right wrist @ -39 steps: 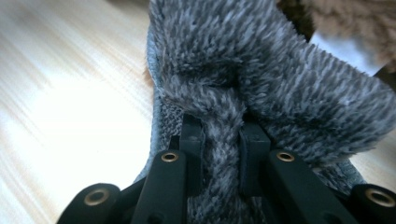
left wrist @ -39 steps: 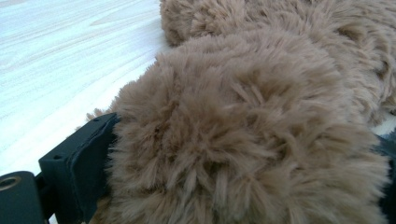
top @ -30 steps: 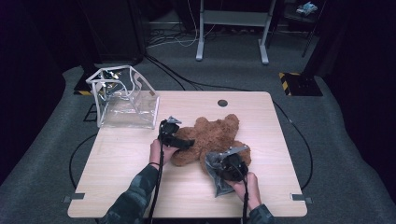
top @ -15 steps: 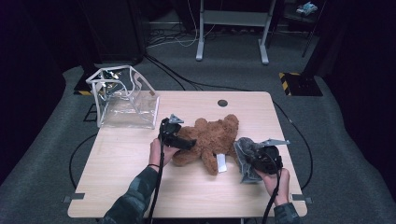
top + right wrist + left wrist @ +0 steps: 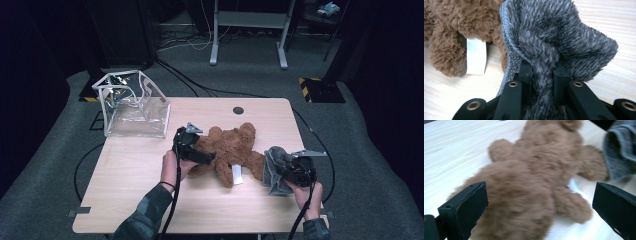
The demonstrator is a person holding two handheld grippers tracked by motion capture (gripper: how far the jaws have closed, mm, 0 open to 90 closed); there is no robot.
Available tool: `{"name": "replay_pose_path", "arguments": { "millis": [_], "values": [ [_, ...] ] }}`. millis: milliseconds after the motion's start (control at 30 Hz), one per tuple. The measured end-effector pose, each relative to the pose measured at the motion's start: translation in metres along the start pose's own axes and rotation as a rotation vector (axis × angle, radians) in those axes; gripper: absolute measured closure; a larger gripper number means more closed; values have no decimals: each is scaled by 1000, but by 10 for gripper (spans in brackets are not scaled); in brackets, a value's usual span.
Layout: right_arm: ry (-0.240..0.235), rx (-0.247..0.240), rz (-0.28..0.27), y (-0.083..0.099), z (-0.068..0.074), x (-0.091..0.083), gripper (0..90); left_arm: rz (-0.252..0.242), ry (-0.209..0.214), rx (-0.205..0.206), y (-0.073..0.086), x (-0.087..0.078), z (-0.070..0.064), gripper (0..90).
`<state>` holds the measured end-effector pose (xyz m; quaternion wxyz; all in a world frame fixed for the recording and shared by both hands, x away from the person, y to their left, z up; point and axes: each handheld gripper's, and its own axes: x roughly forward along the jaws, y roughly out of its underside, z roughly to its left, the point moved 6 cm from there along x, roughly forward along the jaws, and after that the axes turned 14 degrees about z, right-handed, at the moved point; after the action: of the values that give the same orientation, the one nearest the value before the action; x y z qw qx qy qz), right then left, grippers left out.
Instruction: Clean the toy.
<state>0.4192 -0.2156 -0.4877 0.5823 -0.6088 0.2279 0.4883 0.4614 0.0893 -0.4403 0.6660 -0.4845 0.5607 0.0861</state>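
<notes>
Your right gripper is clenched on a thin fold of the grey fleece garment just beside the brown teddy bear mid-table, so a tug could slip it free, while your left gripper, gaping over the bear, restrains nothing.

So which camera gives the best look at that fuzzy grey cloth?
The right gripper view: the grey cloth sits close up, its fleecy pile sharp, pinched between that gripper's black fingers. The high view shows it small, bunched beside the teddy bear. The left gripper view catches just a corner at its top right.
</notes>
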Motion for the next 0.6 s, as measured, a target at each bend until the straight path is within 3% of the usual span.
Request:
{"name": "replay_pose_path", "arguments": {
  "millis": [133, 233, 300, 467, 600],
  "values": [
    [-9, 7, -4, 2, -3, 0, 741, -5, 26, 15, 7, 10, -30, 5],
    [-6, -5, -11, 3, -5, 1, 741, -2, 34, 23, 11, 14, -41, 15],
    [-12, 19, -4, 4, -6, 1, 741, 14, 46, 34, 18, 24, -54, 31],
    [-16, 24, -11, 5, -9, 1, 741, 43, 53, 25, 27, 44, -65, 82],
    [-8, 34, -18, 6, -16, -1, 742, 76, 12, 17, 37, 68, -71, 138]
  ]
}}
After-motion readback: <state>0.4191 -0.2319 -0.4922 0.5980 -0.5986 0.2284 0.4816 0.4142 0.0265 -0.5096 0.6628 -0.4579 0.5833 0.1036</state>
